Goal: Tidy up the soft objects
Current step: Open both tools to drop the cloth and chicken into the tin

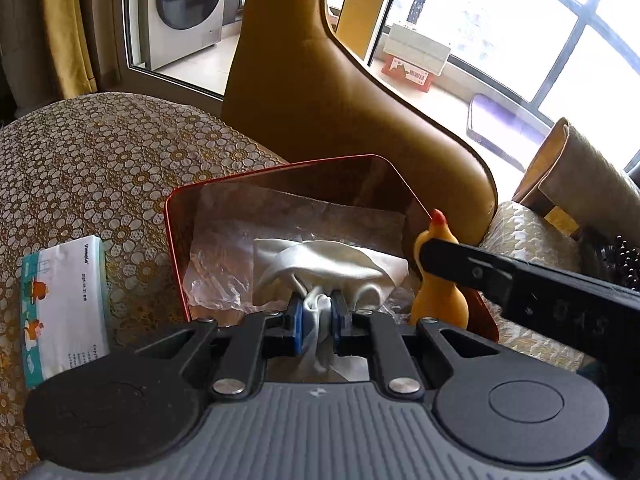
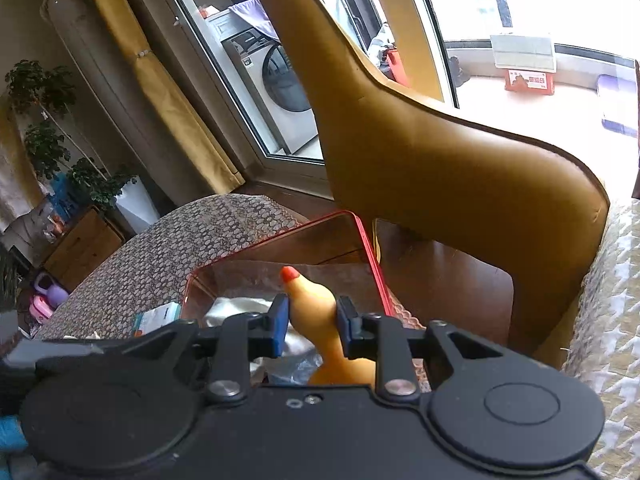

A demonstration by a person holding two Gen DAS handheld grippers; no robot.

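You are pinching white cloth [image 1: 320, 268] tight in left hand-held gripper [image 1: 316, 312], over red-rimmed box [image 1: 176, 240]. Right hand-held gripper [image 2: 312, 320] is squeezing rubber chicken [image 2: 310, 300] at box's right wall. Risks: chicken snagging rim, cloth trailing outside, 2 grippers colliding.

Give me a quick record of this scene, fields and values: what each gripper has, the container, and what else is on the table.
left gripper: shut on white cloth, over the box
right gripper: shut on yellow rubber chicken, at the box's right side
container: red-rimmed clear box, crinkled plastic sheet inside
table: floral lace tablecloth
also on table: tissue pack, left of the box
behind: tan leather chair
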